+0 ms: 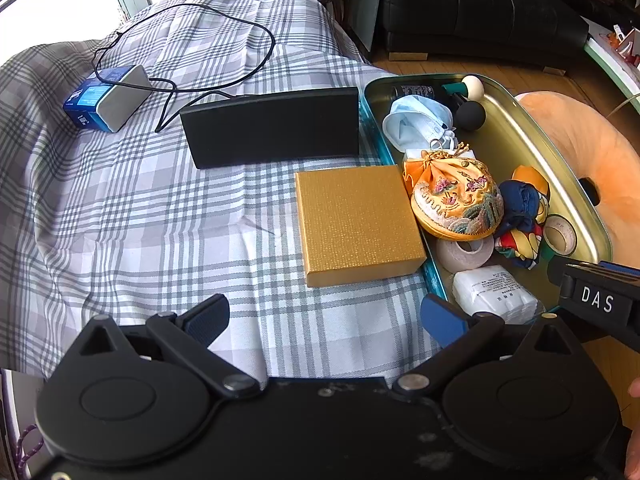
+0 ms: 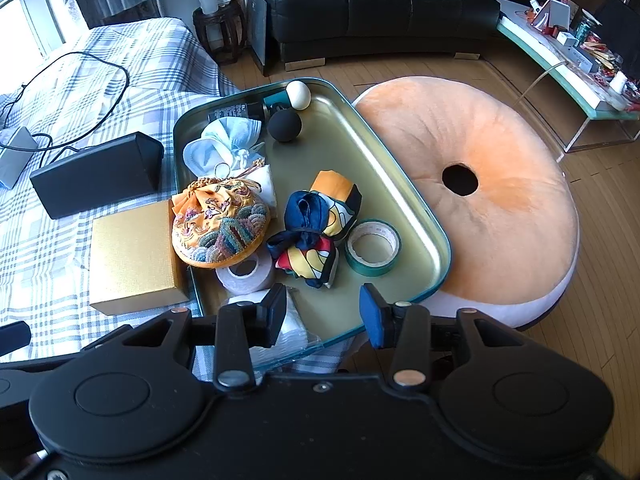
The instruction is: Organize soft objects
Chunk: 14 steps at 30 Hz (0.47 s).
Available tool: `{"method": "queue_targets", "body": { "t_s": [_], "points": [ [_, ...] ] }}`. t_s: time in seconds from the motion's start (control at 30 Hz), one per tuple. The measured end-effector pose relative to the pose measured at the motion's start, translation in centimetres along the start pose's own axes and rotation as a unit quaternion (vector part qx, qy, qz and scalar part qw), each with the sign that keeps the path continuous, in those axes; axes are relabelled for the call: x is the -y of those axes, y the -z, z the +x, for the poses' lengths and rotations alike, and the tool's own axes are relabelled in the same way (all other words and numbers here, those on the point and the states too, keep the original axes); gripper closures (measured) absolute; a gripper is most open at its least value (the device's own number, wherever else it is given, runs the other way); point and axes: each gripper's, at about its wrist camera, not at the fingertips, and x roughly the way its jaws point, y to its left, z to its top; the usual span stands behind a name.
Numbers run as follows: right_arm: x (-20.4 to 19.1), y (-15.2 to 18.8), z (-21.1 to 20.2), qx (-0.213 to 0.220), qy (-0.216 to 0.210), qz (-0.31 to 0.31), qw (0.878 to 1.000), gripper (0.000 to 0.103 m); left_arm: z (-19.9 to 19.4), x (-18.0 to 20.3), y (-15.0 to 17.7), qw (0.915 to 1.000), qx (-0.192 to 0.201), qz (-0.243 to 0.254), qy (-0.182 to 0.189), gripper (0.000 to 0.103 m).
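Observation:
A teal metal tray [image 2: 404, 196] [image 1: 520, 120] holds an embroidered orange pouch [image 2: 220, 228] [image 1: 456, 200], a folded colourful scarf [image 2: 316, 236] [image 1: 520, 220], a pale blue face mask [image 2: 224, 140] [image 1: 416, 120], a tissue pack [image 1: 492, 292] and tape rolls. My left gripper [image 1: 324, 316] is open and empty above the checked cloth, just short of a gold box [image 1: 356, 220]. My right gripper [image 2: 324, 312] is open and empty over the tray's near edge, close to the scarf. Its body shows at the right edge of the left wrist view [image 1: 596, 296].
A gold box [image 2: 132, 256] and a black case [image 1: 272, 124] [image 2: 100, 172] lie on the checked cloth [image 1: 140, 220] beside the tray. A blue device with a cable [image 1: 108, 96] is farther back. An orange ring cushion [image 2: 480, 184] sits right of the tray. A black sofa [image 2: 380, 4] stands behind.

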Motion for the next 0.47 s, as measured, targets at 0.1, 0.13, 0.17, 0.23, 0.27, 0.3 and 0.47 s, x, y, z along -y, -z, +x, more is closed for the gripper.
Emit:
{"method": "queue_targets", "body": {
  "t_s": [0.1,0.13,0.17,0.23,0.27,0.3,0.47],
  "points": [
    [0.0,0.0,0.0,0.0,0.0,0.0,1.0,0.06,0.0,0.0,0.0,1.0,0.0,0.001,0.0,0.001],
    [0.01,-0.01,0.01,0.0,0.0,0.0,1.0,0.06,-0.02,0.01,0.0,1.0,0.001,0.001,0.0,0.001],
    [0.02,-0.02,0.01,0.0,0.0,0.0,1.0,0.06,-0.04,0.02,0.0,1.0,0.002,0.001,-0.001,0.001],
    [0.01,-0.02,0.02,0.0,0.0,0.0,1.0,0.06,-0.08,0.04,-0.01,1.0,0.004,0.002,-0.002,0.001],
    [0.02,-0.02,0.01,0.0,0.0,0.0,1.0,0.06,-0.12,0.06,0.01,1.0,0.005,0.003,-0.003,0.001],
    [0.02,-0.02,0.01,0.0,0.0,0.0,1.0,0.06,-0.14,0.08,0.01,1.0,0.005,0.004,-0.003,0.001],
    [0.01,-0.02,0.01,0.0,0.0,0.0,1.0,0.06,-0.08,0.15,0.06,1.0,0.003,0.007,-0.002,0.001]
  ]
}}
